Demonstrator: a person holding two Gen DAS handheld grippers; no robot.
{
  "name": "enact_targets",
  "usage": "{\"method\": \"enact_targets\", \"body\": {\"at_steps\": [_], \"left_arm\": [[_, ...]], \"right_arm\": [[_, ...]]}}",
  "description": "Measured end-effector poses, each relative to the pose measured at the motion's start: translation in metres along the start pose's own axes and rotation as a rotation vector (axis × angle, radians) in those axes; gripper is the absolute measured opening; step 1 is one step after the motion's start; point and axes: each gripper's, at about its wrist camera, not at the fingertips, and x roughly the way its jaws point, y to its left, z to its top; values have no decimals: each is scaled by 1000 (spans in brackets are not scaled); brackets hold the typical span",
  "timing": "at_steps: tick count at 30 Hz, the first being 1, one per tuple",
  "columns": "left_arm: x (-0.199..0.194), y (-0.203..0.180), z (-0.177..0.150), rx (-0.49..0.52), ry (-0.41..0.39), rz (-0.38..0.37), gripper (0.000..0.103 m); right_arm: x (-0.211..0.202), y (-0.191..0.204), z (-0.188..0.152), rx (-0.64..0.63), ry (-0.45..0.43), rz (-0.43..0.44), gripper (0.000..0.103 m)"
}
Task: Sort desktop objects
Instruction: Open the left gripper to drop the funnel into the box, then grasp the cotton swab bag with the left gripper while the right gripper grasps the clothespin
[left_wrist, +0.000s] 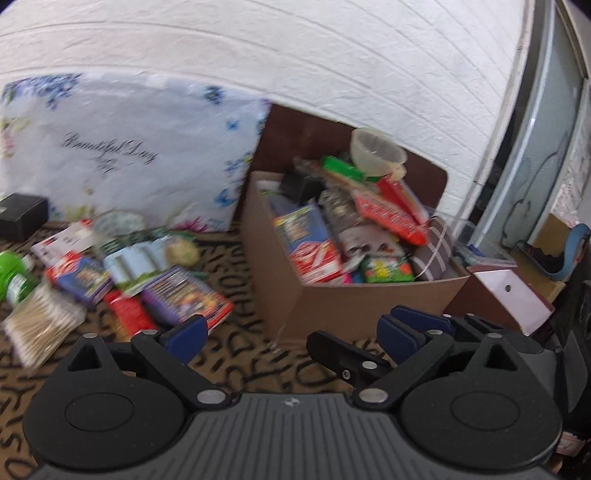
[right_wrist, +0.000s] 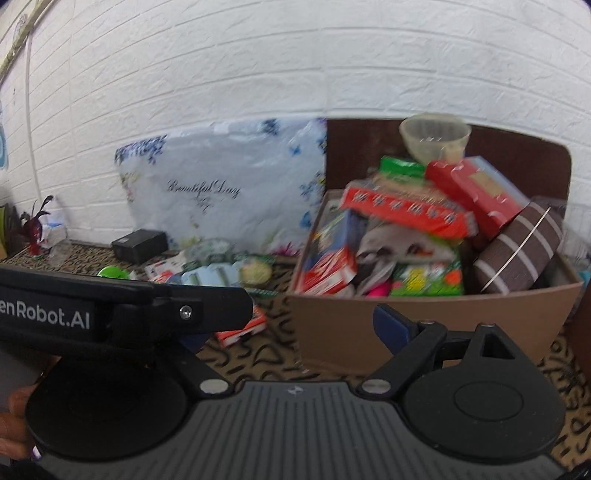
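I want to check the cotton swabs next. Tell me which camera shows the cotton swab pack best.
The left wrist view: the cotton swab pack lies in plain sight on the patterned tabletop, left of the open left gripper, though blurred. In the right wrist view the other gripper's body covers that part of the pile, so the pack cannot be seen.

Brown cardboard box (left_wrist: 332, 306); leopard-print tablecloth (left_wrist: 236, 354); blue-floral white bag (left_wrist: 122, 147); white brick wall (left_wrist: 295, 55).
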Motion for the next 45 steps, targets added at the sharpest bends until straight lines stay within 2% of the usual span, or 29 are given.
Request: {"method": "enact_targets", "body": {"at_steps": [12, 17, 20, 23, 28, 33, 37, 38, 41, 43, 45], "left_arm": [[-31, 101, -23, -231, -14, 225, 100], [-27, 151, -23, -304, -35, 309, 99], [-17, 180, -20, -322, -16, 353, 98], [-5, 202, -18, -345, 8, 342, 94], [13, 220, -19, -340, 34, 318, 89], [26, 233, -20, -379, 50, 300, 74], [30, 235, -18, -358, 39, 289, 67], [31, 235, -18, -355, 38, 286, 62], [31, 234, -18, -348, 44, 264, 46], [29, 230, -18, -326, 50, 258, 42], [26, 223, -19, -302, 59, 251, 38]], "right_arm": [[31, 78, -19, -110, 125, 168, 90], [56, 98, -22, -140, 177, 200, 90], [70, 109, -21, -161, 195, 221, 89], [88, 117, -22, -174, 206, 237, 88], [124, 119, -27, -161, 276, 230, 72], [149, 119, -30, -154, 300, 211, 64], [166, 117, -28, -158, 285, 180, 60], [170, 118, -28, -163, 275, 175, 60], [178, 122, -28, -203, 255, 155, 50], [177, 124, -29, -240, 238, 143, 33], [175, 123, -29, -242, 239, 157, 25]]}}
